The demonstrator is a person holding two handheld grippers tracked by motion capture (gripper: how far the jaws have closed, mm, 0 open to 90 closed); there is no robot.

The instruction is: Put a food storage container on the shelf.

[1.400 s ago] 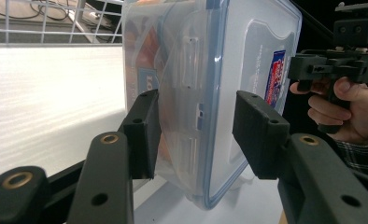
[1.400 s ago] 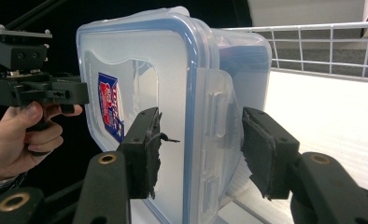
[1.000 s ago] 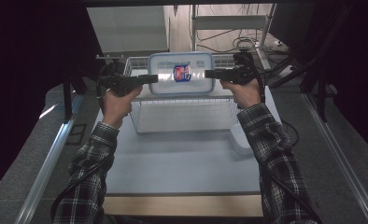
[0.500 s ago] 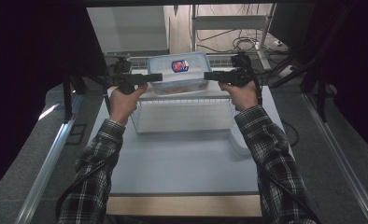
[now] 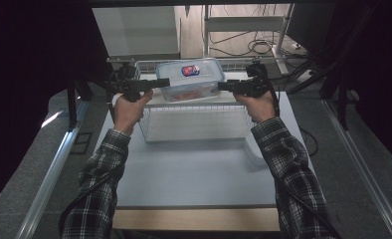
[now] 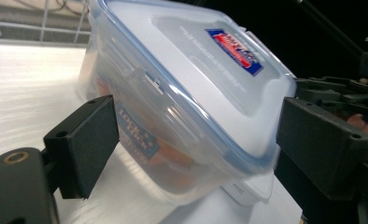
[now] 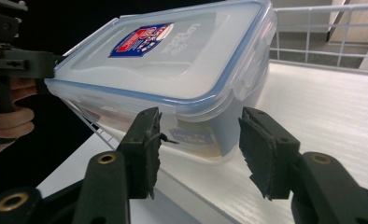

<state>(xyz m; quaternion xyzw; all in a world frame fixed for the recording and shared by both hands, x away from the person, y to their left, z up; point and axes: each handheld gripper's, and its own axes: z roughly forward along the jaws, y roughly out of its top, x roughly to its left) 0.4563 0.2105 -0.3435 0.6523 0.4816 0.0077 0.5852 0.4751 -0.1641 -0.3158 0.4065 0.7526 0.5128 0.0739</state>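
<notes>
A clear plastic box with a blue-sealed lid and a red-and-blue label sits tilted on the far top of a white wire basket; orange contents show through its wall. My left gripper points at its left end and my right gripper at its right end. In the left gripper view the box reaches in between the wide-open jaws of the left gripper. In the right gripper view the box stands just beyond the right gripper, whose jaws are apart.
The basket stands at the back of a pale table with a wooden front edge. A metal shelf frame and cables lie behind it. Rails run along both sides. The wire rim rises behind the box.
The box, held up between both grippers with its lid tipped toward the camera, has moved away and down onto the basket's far side. Both hands followed it forward.
</notes>
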